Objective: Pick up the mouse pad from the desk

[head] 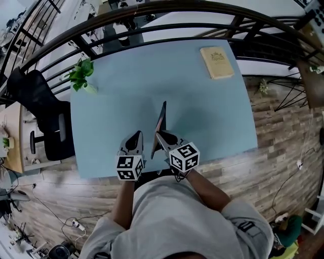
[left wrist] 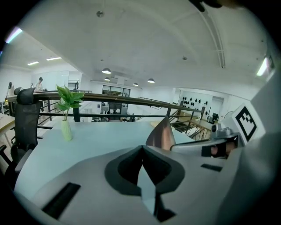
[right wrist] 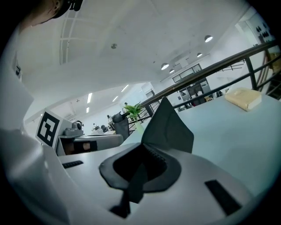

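Observation:
The mouse pad [head: 161, 124] is off the light blue desk [head: 212, 111] and stands on edge, dark and thin in the head view. My right gripper [head: 161, 135] is shut on its near edge. In the right gripper view the pad [right wrist: 169, 127] rises as a dark grey sheet out of the closed jaws of the right gripper [right wrist: 142, 146]. My left gripper [head: 136, 135] hovers just left of the pad, shut and empty. In the left gripper view its jaws [left wrist: 142, 148] meet at the tips, and the pad's brownish face [left wrist: 161, 134] stands to the right.
A tan book [head: 216, 61] lies at the desk's far right corner. A small green plant in a vase [head: 81, 75] stands at the far left corner. A black office chair [head: 45, 116] is left of the desk, and a dark curved railing [head: 167, 7] runs behind it.

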